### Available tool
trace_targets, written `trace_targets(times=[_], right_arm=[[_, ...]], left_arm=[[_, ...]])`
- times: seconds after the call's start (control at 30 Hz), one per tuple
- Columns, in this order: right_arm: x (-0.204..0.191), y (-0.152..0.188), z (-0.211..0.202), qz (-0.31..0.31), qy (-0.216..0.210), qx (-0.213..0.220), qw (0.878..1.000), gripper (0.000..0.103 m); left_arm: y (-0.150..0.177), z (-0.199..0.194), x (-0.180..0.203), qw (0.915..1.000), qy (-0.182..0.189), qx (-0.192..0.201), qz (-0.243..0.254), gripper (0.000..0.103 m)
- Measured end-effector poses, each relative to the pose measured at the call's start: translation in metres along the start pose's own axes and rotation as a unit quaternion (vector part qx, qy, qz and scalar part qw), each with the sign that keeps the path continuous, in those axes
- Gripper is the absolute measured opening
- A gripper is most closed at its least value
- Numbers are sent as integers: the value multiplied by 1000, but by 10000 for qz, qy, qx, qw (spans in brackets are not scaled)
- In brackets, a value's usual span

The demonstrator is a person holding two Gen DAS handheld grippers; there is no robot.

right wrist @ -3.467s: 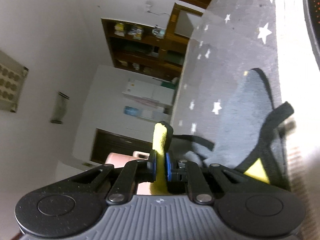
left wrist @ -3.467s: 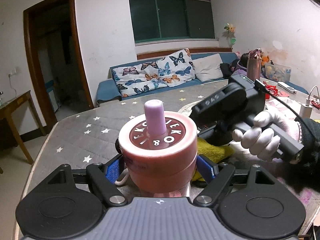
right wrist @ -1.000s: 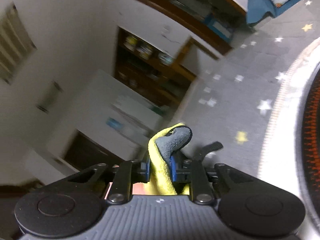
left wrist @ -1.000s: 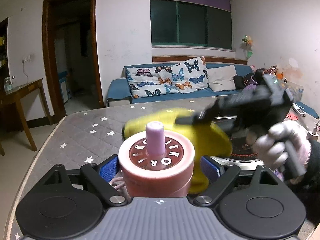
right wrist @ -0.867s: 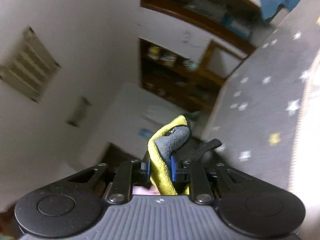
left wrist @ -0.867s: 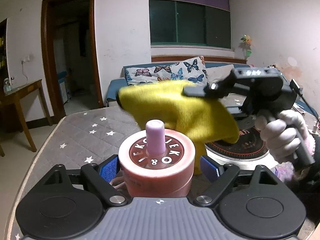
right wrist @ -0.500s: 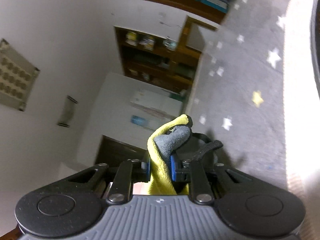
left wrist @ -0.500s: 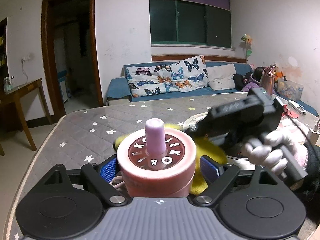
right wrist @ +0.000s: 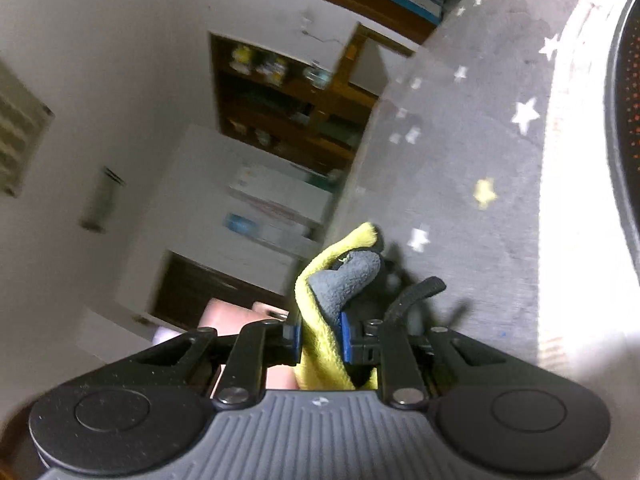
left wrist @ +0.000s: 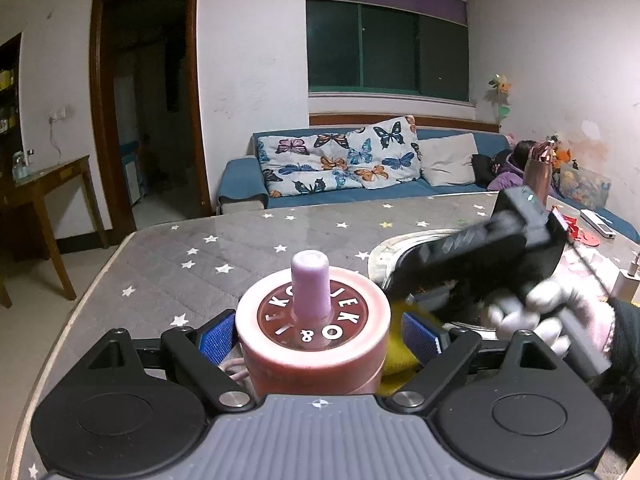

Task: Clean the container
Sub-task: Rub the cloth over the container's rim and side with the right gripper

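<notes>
A: Where's the container [left wrist: 312, 336]?

B: Clamped by its sides in the left gripper [left wrist: 316, 338], over the table [left wrist: 168, 264].

A: And the right gripper [right wrist: 320, 338]?

B: Pinching the cloth [right wrist: 320, 312]. The container looks rigid, smooth, likely slippery; the cloth's soft.

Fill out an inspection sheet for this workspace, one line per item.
Surface: grey star-print table cover.
Job's things: pink container upright; yellow cloth beside it.
Clutter: round black-and-white appliance, remote, copper bottle.
Grippers: left gripper clamps the container; right gripper pinches the cloth, gloved hand on its handle.
Cables: thin cable by the right gripper.
Surroundings: blue sofa, butterfly cushions, window, doorway, wooden side table, shelves.
</notes>
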State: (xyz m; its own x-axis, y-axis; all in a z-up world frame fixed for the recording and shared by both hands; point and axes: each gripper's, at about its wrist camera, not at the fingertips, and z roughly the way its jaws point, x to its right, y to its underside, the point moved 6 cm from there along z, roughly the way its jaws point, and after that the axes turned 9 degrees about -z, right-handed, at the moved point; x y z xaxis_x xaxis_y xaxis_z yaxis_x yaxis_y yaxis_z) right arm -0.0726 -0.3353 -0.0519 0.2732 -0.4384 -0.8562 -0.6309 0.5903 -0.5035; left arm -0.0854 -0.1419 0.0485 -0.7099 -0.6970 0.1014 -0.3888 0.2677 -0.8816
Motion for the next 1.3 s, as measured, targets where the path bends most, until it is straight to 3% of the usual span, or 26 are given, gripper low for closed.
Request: trace_targets(times=[0.17, 0.23, 0.37, 0.57, 0.8, 0.9, 1.13, 1.3], right_arm=[[-24, -14, -11, 50, -988, 430, 9942, 17], [-30, -16, -12, -11, -1152, 469, 9922, 17], [-16, -11, 1, 128, -1035, 335, 9940, 17], [9, -6, 14, 250, -535, 132, 9982, 17], [10, 5, 20, -167, 267, -326, 9990, 17], [8, 9, 14, -209, 358, -366, 9985, 17], [-10, -12, 10, 62, -399, -22, 9992, 17], [-27, -32, 31, 7, -795, -96, 9968, 17]], left_arm=[[0, -3, -3, 10000, 4, -2, 56, 83], [0, -3, -5, 10000, 18, -9, 33, 83], [0, -4, -4, 10000, 42, 9, 61, 82], [0, -3, -5, 9999, 121, 14, 99, 82], [2, -4, -3, 9997, 175, 24, 189, 82], [2, -4, -4, 9996, 196, 35, 221, 82], [3, -2, -6, 9993, 292, 32, 251, 82], [5, -1, -7, 9991, 331, 43, 257, 83]])
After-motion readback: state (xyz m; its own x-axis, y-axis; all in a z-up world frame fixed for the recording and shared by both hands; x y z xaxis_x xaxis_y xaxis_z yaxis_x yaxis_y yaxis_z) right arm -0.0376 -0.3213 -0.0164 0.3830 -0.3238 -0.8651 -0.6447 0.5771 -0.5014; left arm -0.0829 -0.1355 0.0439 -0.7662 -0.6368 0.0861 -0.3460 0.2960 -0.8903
